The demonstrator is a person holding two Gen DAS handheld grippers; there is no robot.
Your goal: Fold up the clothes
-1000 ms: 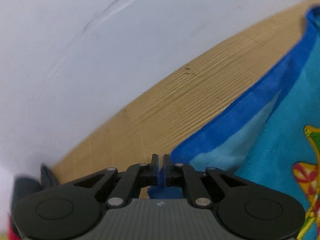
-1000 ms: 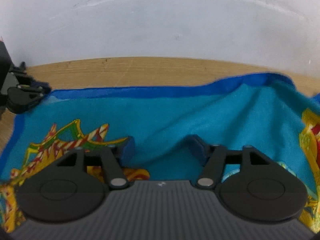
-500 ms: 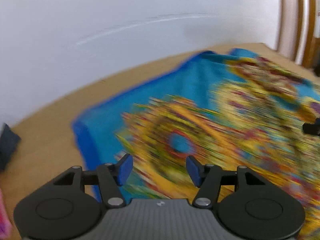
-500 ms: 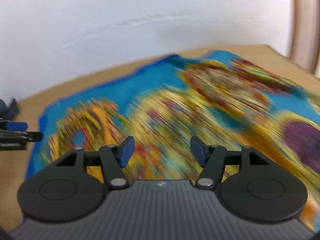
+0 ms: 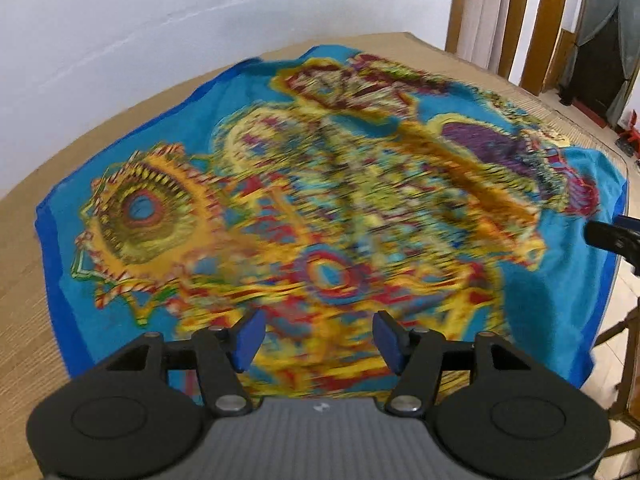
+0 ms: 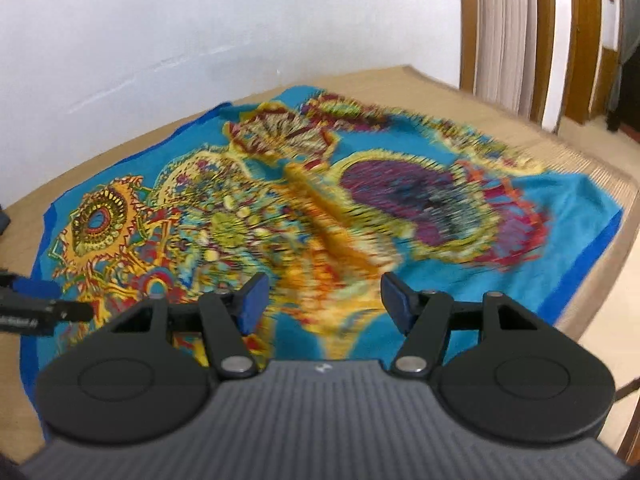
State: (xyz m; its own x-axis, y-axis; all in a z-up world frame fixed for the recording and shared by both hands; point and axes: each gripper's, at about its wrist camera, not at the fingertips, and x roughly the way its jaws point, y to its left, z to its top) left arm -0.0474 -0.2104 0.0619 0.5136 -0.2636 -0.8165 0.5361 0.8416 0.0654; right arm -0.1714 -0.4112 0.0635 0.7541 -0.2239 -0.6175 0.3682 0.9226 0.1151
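Big bright blue cloth (image 5: 168, 160) spread flat on a tan mat (image 5: 24, 320), white wall (image 5: 160, 8) behind, wooden door frames (image 6: 580, 40) far right. Left gripper (image 5: 318, 338) and right gripper (image 6: 324, 300) both hang over it with jaws spread, nothing in them.

A cloth (image 5: 328, 184) lies spread flat on the tabletop (image 5: 24, 320), covering most of it; bare tabletop shows along its left and far sides. A wall (image 5: 160, 20) rises behind the far edge. At the right the cloth reaches the tabletop's edge, with floor (image 6: 600, 336) beyond. The left gripper (image 5: 318, 340) hangs over the cloth's near part, the right gripper (image 6: 322, 300) to its right, both apart from the cloth.
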